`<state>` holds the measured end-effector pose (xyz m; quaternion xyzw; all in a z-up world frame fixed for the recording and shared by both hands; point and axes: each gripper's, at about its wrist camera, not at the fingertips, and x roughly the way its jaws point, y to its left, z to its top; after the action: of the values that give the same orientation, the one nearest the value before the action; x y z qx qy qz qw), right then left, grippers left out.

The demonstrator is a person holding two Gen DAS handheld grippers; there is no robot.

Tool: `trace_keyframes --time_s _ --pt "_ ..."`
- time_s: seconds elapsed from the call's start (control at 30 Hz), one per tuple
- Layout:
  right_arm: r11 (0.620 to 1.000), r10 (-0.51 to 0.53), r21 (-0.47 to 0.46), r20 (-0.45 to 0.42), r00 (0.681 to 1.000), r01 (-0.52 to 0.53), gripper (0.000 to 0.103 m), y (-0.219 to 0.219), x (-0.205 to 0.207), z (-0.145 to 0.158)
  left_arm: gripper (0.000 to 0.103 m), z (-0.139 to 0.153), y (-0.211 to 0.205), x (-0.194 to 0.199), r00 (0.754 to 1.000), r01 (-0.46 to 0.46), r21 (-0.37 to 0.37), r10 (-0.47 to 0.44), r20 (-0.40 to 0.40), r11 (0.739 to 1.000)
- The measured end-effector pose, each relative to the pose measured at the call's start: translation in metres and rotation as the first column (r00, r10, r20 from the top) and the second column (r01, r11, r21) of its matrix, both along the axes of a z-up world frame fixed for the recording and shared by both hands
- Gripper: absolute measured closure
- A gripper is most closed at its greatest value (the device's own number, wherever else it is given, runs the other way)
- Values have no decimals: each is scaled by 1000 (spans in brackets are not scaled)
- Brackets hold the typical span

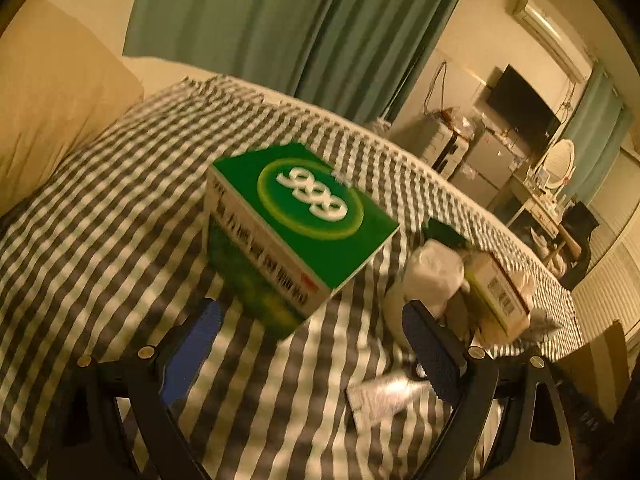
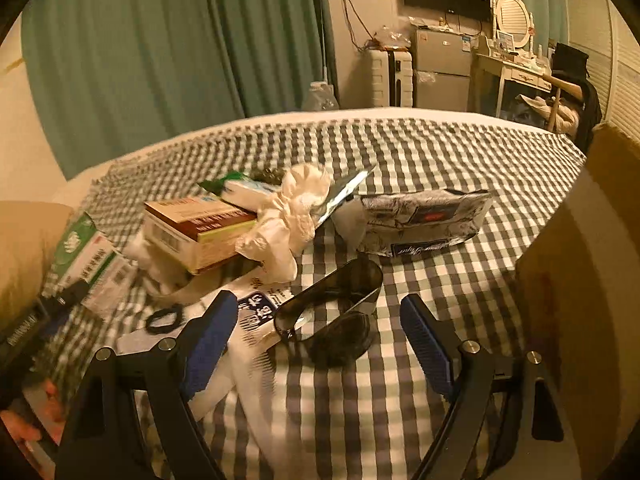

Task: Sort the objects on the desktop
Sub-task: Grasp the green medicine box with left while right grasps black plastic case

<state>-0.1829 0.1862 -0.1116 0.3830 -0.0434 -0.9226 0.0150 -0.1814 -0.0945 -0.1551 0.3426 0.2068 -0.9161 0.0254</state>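
Observation:
A green and white medicine box (image 1: 296, 224) marked 999 stands on the checked cloth just ahead of my left gripper (image 1: 316, 340), which is open and empty. The box also shows at the left edge of the right wrist view (image 2: 86, 256). Dark sunglasses (image 2: 336, 312) lie between the fingers of my open, empty right gripper (image 2: 320, 332). A red-brown and white box (image 2: 196, 232) leans on crumpled white tissue (image 2: 288, 216); the same box (image 1: 500, 296) and tissue (image 1: 432, 272) sit to the right in the left wrist view.
A black and white tissue pack (image 2: 420, 220) lies behind the sunglasses. A silver foil strip (image 2: 344, 192), a white printed bag (image 2: 256, 308) and a black hair tie (image 2: 164, 318) lie around. A cardboard box (image 2: 580, 260) stands at right. A pillow (image 1: 48, 120) is at left.

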Motion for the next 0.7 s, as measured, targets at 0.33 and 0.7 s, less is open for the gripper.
trace_keyframes --time_s 0.33,0.7 --pt "996 -57 67 51 997 54 20 -5 -20 -23 1 28 14 -14 970 -192 -20 187 -158 981" --pt "992 -75 105 83 994 67 20 -12 -24 -38 0 25 32 -67 955 -291 -203 295 -8 935"
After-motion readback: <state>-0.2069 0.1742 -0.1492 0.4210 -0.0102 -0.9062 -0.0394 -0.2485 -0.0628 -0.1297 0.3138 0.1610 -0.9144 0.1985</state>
